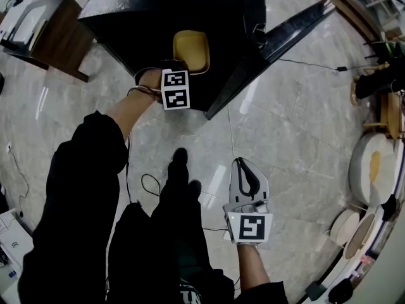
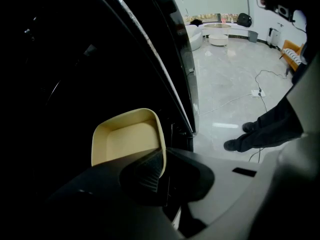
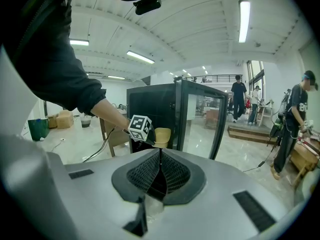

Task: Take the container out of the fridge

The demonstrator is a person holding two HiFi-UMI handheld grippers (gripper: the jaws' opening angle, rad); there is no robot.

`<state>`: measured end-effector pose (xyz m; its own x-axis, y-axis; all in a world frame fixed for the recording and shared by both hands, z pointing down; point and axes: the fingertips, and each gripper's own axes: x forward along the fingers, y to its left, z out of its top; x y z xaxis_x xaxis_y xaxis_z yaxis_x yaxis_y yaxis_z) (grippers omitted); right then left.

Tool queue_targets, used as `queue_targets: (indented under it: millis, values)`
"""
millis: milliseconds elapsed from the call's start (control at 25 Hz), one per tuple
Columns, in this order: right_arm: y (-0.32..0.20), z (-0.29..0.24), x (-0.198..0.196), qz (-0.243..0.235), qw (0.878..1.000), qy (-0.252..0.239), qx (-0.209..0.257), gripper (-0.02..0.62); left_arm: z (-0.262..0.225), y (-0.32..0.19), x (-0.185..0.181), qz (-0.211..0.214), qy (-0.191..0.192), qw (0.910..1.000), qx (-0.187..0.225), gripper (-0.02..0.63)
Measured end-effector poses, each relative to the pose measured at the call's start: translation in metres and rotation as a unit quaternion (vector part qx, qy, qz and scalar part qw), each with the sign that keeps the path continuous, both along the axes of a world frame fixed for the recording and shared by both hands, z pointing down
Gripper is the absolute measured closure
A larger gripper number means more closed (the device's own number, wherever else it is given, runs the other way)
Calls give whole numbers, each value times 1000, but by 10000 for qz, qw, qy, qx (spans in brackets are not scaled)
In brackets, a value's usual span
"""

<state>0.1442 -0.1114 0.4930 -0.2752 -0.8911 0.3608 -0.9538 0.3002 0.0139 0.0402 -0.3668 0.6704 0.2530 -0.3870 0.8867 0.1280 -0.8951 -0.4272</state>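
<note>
A person in black sleeves stands on a pale marble floor [image 1: 291, 132] before a black fridge [image 1: 158, 5], whose glass door [image 1: 272, 43] stands swung open to the right. The left arm is stretched forward and away from the body, with the left hand [image 1: 149, 81] bare at the wrist and its tool angled steeply down toward the fridge's open front.

The left tool [image 2: 163, 154] is clamped on the right-hand wall of a cream-yellow container [image 2: 127, 139], with one jaw inside the rim and one outside. The container is shallow, has rounded corners and looks empty. It juts out on the far side of the tool, tilted, with its open side facing the left tool's camera. It hangs at the mouth of the fridge against the dark interior, just left of the door frame. Whether it rests on a shelf cannot be told.

The right hand [image 1: 250, 252] is held low and close to the body, well apart from the fridge, above bare floor. The right tool [image 3: 160, 154] points ahead and slightly down, its jaws pressed together with nothing between them. From the right tool's view the container shows far off, just above the jaw tips, beside the left tool's marker cube. Several people stand in the hall at far right.
</note>
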Motion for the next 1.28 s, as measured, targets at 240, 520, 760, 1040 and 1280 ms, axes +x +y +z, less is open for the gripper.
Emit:
queue_targets:
  millis: [240,520,760,1040,1280]
  values:
    - [5,3,-3,54,9996,56,-274,558,-11,22,0,-1,94,9999,-87,578]
    - [8,-4,-12,-100,9994,73,-334,558,-29,50,-2,177,87,9997,-122,577]
    - [8,-11,-19,-148,9990,48,-423,558,-47,70,-15,195,90,9996,-202,577]
    - [12,-15,-27,-149,9986,-66,-510,558,-63,97,-41,157,-30,9995,-281,578]
    - [20,-22,-30,-87,9984,-181,-528,558,-91,129,-55,155,26,9994,-310,577]
